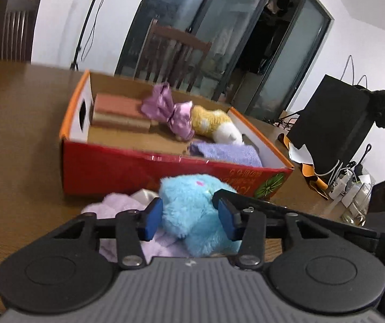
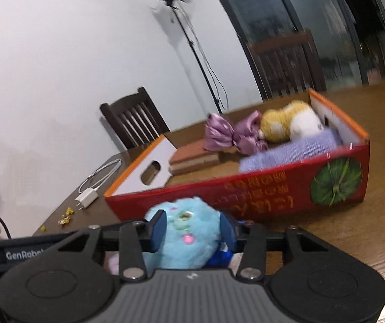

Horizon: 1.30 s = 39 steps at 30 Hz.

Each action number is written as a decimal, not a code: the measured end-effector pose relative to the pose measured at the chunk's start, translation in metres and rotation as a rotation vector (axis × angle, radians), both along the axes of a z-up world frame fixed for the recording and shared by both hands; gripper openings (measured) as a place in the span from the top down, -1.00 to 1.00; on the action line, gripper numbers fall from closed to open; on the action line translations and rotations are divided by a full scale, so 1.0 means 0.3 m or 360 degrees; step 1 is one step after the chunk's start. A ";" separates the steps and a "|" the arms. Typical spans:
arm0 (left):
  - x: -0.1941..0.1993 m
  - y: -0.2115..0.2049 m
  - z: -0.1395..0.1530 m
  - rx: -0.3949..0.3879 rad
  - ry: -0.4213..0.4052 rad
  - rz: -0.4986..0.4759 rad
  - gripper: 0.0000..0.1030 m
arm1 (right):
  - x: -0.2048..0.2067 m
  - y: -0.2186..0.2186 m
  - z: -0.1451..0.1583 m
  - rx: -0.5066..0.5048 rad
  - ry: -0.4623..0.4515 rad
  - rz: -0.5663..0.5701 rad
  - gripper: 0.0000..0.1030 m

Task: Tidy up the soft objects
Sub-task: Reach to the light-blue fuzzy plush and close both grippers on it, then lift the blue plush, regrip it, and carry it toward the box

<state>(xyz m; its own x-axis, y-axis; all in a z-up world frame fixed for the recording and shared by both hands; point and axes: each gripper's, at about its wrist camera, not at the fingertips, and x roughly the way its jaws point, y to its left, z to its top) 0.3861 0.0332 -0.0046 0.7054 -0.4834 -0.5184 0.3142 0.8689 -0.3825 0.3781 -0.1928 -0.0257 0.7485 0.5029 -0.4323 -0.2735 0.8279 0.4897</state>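
Nearest, the left gripper (image 1: 189,216) has its blue-padded fingers (image 1: 153,219) pressed into the sides of a fluffy sky-blue plush toy with pink spots (image 1: 192,210), and the right gripper (image 2: 191,228) pinches the same toy (image 2: 187,238) from its own side. The toy sits at the near edge of the brown wooden table (image 1: 17,140), partly over a pale lilac fuzzy cloth (image 1: 109,208). Just beyond stands an open red cardboard box with orange rim (image 1: 138,168). Inside it lie a folded lavender knitted towel (image 1: 227,152) at the near right, a yellow-and-white plush animal (image 1: 214,123) behind it, a shiny purple satin bow (image 1: 168,110) in the middle, and stacked brown sponge blocks (image 1: 120,114) at the far left.
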 end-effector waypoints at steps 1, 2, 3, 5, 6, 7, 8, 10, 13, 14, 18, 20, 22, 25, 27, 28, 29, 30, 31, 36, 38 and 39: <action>0.004 0.003 -0.010 -0.0013 -0.0005 -0.0005 0.13 | 0.007 -0.007 -0.015 0.0042 0.0014 0.0008 0.25; 0.006 0.007 -0.014 -0.0027 -0.0001 -0.0014 0.16 | 0.010 -0.015 -0.028 0.0079 0.0022 0.0014 0.27; 0.009 0.012 -0.016 -0.0050 0.0009 -0.0015 0.15 | 0.014 -0.022 -0.033 0.0114 0.0024 0.0021 0.28; 0.010 0.016 -0.019 -0.0075 0.0005 -0.0018 0.16 | 0.016 -0.026 -0.038 0.0138 0.0022 0.0018 0.29; 0.006 0.014 -0.016 -0.0070 -0.0006 -0.0019 0.16 | 0.015 -0.025 -0.038 0.0136 0.0018 0.0020 0.30; 0.002 0.012 -0.011 -0.0073 -0.0019 -0.0024 0.16 | 0.013 -0.025 -0.033 0.0129 0.0008 0.0018 0.30; -0.004 0.013 -0.003 -0.0083 -0.0026 -0.0026 0.17 | 0.006 -0.024 -0.021 0.0124 -0.0007 0.0011 0.30; -0.032 0.011 0.035 -0.0103 -0.0055 -0.0036 0.17 | -0.028 -0.024 0.011 0.0111 -0.0053 -0.0003 0.30; -0.119 -0.008 0.110 -0.0092 -0.0128 -0.0076 0.17 | -0.125 -0.033 0.080 0.0069 -0.0158 -0.0006 0.30; -0.156 -0.016 0.128 -0.0099 -0.0131 -0.0089 0.18 | -0.162 -0.044 0.100 0.0058 -0.0177 0.0005 0.30; -0.310 -0.076 0.124 -0.0167 -0.0068 -0.0159 0.33 | -0.307 -0.116 0.124 0.0005 -0.0133 0.0069 0.30; -0.372 -0.124 0.093 -0.0231 -0.0008 -0.0243 0.40 | -0.364 -0.141 0.110 -0.0051 -0.0063 0.0107 0.46; -0.425 -0.178 0.058 -0.0199 0.0009 -0.0278 0.40 | -0.424 -0.159 0.079 -0.0053 0.0003 0.0130 0.71; -0.483 -0.219 0.013 -0.0070 0.0024 -0.0232 0.40 | -0.503 -0.161 0.029 -0.0203 0.0038 0.0049 0.72; -0.514 -0.200 0.002 -0.0058 0.0023 -0.0198 0.36 | -0.545 -0.180 0.017 -0.0248 0.0032 0.0000 0.71; -0.528 -0.187 -0.001 -0.0064 0.0040 -0.0175 0.31 | -0.555 -0.196 0.017 -0.0228 0.0027 0.0000 0.71; -0.540 -0.175 0.000 -0.0069 0.0055 -0.0150 0.22 | -0.564 -0.216 0.019 -0.0191 0.0016 0.0000 0.71; -0.548 -0.170 -0.002 -0.0063 0.0062 -0.0123 0.20 | -0.567 -0.233 0.023 -0.0160 0.0009 -0.0011 0.70; -0.554 -0.170 -0.001 -0.0050 0.0059 -0.0096 0.15 | -0.564 -0.243 0.023 -0.0147 0.0002 -0.0018 0.64; -0.556 -0.193 -0.005 -0.0028 0.0055 -0.0007 -0.25 | -0.513 -0.244 0.029 -0.0060 -0.0058 0.0007 0.22; -0.541 -0.222 -0.016 0.0029 0.0070 -0.0014 -0.27 | -0.463 -0.226 0.025 -0.0045 -0.0039 0.0043 0.19; -0.531 -0.233 -0.025 0.0043 0.0087 -0.0017 -0.27 | -0.444 -0.218 0.018 -0.0042 -0.0029 0.0057 0.19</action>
<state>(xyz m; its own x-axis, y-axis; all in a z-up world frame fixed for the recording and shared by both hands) 0.2268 -0.0367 -0.0120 0.6706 -0.4762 -0.5688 0.3030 0.8757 -0.3758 0.2449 -0.2583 -0.0201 0.7381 0.5181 -0.4322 -0.3117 0.8299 0.4626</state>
